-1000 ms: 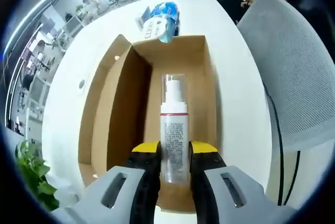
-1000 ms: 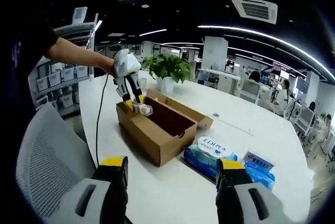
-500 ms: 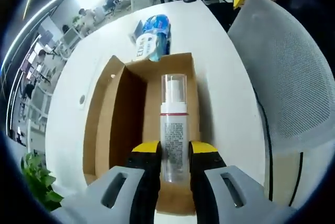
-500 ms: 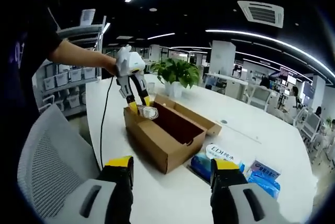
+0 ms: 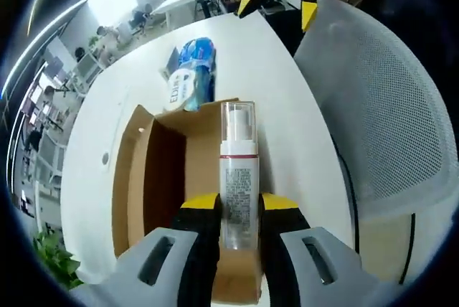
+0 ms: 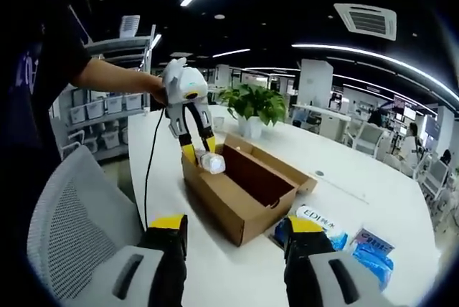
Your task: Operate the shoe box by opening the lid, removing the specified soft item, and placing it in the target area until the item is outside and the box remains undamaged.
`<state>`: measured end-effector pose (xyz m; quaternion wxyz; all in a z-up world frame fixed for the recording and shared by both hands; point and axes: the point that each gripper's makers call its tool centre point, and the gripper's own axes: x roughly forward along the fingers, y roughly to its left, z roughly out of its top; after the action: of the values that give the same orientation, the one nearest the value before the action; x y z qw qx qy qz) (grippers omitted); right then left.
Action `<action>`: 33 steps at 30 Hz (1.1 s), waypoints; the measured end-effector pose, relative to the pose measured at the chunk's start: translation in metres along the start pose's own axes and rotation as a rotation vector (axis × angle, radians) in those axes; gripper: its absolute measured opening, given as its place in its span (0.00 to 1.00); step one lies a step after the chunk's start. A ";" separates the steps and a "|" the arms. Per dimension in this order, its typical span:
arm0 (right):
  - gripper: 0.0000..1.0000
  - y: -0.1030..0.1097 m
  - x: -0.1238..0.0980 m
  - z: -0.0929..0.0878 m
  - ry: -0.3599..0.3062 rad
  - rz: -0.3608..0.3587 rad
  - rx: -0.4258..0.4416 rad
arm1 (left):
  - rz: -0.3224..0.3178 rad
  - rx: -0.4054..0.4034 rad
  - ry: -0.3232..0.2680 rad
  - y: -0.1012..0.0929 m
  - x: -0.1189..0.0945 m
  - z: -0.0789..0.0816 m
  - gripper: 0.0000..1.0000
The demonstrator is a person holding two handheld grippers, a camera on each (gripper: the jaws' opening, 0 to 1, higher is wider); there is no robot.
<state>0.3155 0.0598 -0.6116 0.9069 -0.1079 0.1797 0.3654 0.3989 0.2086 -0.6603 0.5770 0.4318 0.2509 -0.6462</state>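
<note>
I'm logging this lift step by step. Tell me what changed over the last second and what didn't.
The left gripper has raised the clear pump bottle from inside the shoe box to above its near end wall, jaws clamped on it throughout. The right gripper stays open and empty, away from the box. The box stays open on the white table, with the blue wipes packs beside it.

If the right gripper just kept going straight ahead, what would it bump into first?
Probably the open cardboard shoe box on the white table; its near corner sits straight ahead between the open right gripper's jaws. Depth is hard to judge here.
</note>
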 end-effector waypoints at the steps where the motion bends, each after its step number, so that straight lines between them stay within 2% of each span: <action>1: 0.50 0.001 0.001 0.001 -0.001 0.004 -0.001 | -0.004 0.002 -0.003 -0.001 0.001 0.001 0.18; 11: 0.48 0.013 0.007 0.007 -0.009 0.052 -0.018 | -0.047 0.042 -0.037 -0.015 0.002 0.016 0.18; 26: 0.38 0.035 0.014 0.018 -0.045 0.133 -0.036 | -0.116 0.111 -0.112 -0.041 0.008 0.054 0.18; 33: 0.38 0.044 0.016 0.021 -0.051 0.163 -0.052 | -0.143 0.129 -0.138 -0.048 0.013 0.067 0.18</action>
<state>0.3007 0.1079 -0.6016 0.8753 -0.1074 0.1552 0.4453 0.3349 0.1568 -0.6460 0.5161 0.4037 0.1987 -0.7288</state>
